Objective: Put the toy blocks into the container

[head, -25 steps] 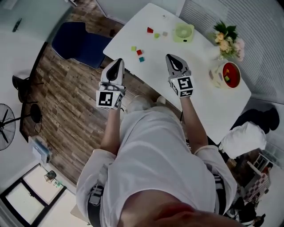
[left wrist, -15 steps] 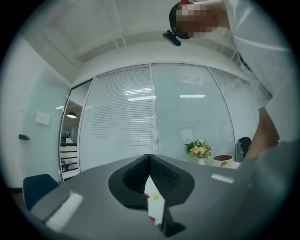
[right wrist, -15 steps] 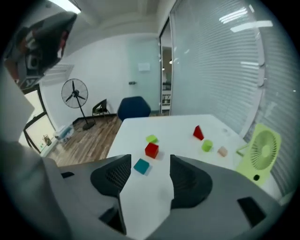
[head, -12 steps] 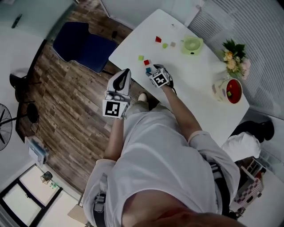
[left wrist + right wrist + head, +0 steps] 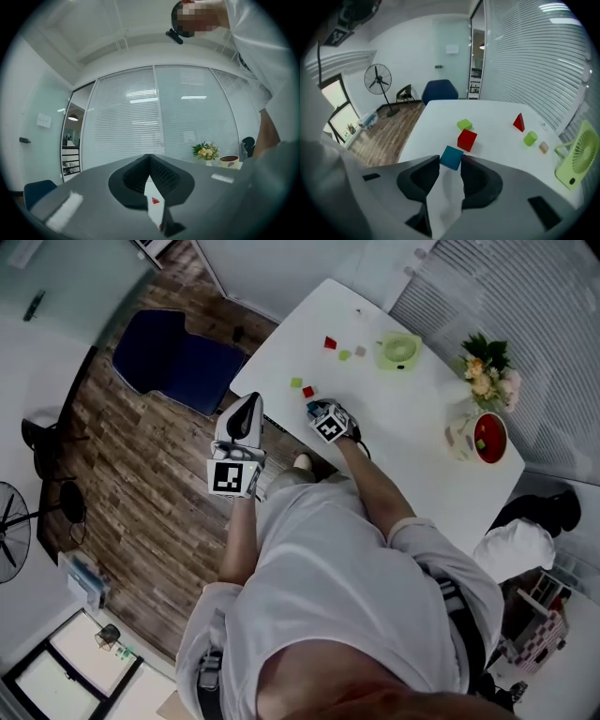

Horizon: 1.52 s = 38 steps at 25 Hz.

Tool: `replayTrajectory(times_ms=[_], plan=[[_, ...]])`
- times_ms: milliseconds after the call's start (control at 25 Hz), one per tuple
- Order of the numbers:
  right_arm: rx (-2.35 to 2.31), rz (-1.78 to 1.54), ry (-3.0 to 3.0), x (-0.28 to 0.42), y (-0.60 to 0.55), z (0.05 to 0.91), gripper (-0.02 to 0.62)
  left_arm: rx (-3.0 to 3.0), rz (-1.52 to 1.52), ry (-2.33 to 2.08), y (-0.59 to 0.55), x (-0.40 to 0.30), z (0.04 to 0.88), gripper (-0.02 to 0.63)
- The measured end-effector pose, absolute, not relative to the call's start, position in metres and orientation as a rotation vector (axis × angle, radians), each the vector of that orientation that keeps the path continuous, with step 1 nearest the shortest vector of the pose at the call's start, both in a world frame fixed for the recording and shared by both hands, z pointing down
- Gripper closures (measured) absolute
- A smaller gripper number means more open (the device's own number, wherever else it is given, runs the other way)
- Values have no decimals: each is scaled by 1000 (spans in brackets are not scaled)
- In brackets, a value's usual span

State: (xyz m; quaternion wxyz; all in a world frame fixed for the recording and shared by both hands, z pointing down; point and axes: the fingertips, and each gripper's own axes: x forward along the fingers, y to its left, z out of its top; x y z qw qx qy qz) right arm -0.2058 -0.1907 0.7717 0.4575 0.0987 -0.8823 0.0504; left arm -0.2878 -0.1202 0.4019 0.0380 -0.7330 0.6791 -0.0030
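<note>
A teal block lies near the white table's front edge, between the tips of my right gripper. Its jaws are closing and both tips touch the block's sides. Just beyond stand a red cube and a green block. Farther back are a red triangle, a green cylinder and a small beige block. The container, a white cup with a red inside, stands at the table's right end. My left gripper is shut and empty, off the table's left edge over the wooden floor.
A light green desk fan sits at the back of the table. A vase of flowers stands beside the container. A blue chair is on the floor left of the table. A floor fan stands farther off.
My right gripper has gone from the middle of the table to its front-left part, down onto the teal block. The left gripper has stayed beside the table.
</note>
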Motion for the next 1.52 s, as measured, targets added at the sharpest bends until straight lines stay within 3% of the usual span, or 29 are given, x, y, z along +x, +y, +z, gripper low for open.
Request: replayTrajectory(times_ms=[280, 600, 920, 1120, 1240, 1520], plan=[[512, 268, -2558, -156, -222, 672, 451, -2352, -14, 1975, -151, -257, 413, 607], [1109, 276, -2732, 21, -268, 556, 451, -2451, -16, 1887, -173, -224, 428, 607], [1589, 174, -2358, 238, -284, 534, 451, -2514, -53, 1817, -188, -192, 448, 607], [1680, 143, -2188, 316, -303, 532, 451, -2504, -156, 1827, -195, -187, 478, 607], [1708, 115, -2169, 328, -307, 520, 451, -2498, -298, 1833, -203, -193, 511, 606], [1732, 107, -2146, 331, -307, 506, 451, -2600, -734, 1797, -229, -201, 649, 394]])
